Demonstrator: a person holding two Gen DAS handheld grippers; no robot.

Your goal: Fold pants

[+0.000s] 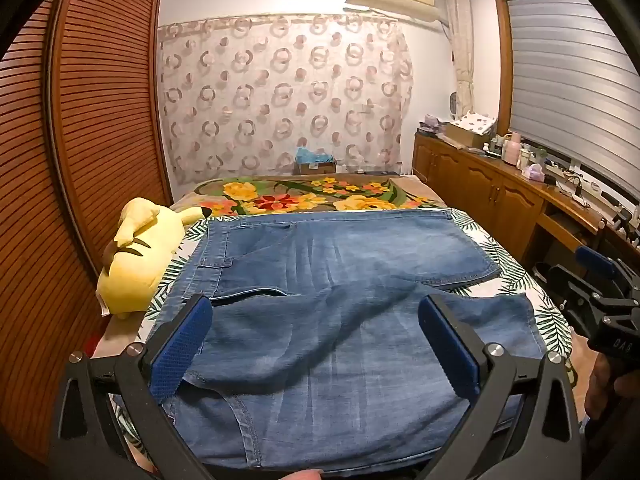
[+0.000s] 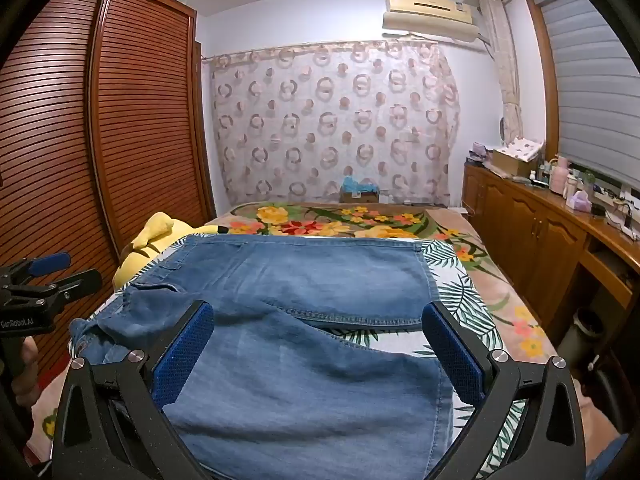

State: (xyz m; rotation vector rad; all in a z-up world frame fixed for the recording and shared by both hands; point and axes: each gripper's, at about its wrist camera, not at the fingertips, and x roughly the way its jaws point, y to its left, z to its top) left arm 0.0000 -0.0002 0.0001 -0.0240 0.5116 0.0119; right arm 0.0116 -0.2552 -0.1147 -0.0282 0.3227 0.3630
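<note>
2 grippers, left gripper [image 1: 316, 344] and right gripper [image 2: 318, 352], hover jaws released over rumpled blue denim pants [image 1: 332, 280].

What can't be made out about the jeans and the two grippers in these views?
- Near edge of the jeans: hidden behind the left gripper in the left wrist view and behind the right gripper in the right wrist view.
- Contact with the cloth: both sets of jaws stand wide open; whether any pad rests on the denim cannot be told.
- Yellow plush toy: its far side is hidden.
</note>
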